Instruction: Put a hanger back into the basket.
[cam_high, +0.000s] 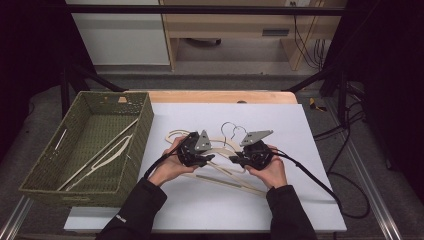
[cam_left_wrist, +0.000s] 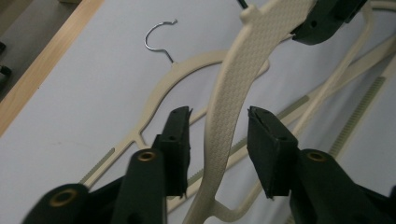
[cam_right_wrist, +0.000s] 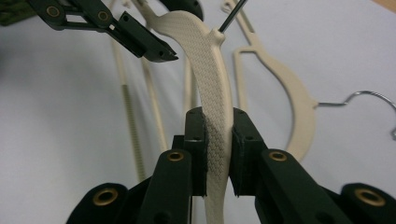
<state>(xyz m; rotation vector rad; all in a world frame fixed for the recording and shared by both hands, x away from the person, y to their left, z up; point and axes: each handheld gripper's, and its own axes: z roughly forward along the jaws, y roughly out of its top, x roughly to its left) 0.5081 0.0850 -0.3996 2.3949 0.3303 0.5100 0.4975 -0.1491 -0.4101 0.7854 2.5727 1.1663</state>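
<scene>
Three cream hangers (cam_high: 220, 170) on table, one hanger in single basket (cam_high: 142, 127)

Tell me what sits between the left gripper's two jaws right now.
In the left gripper view, the cream hanger passes between the left gripper's open jaws, with gaps either side; the right gripper clamps the same hanger.

- Your sleeves are black, long to the wrist, entering from the bottom centre of the high view.
- Your left claw (cam_high: 209, 159) is matt black with a grey three-cornered plate on top; a black cable trails from it towards lower left.
- Your right claw (cam_high: 235, 161) matches it, its cable looping off to lower right.
- In both gripper views, brass-coloured rings sit in the black arm pivots, lower frame.
</scene>
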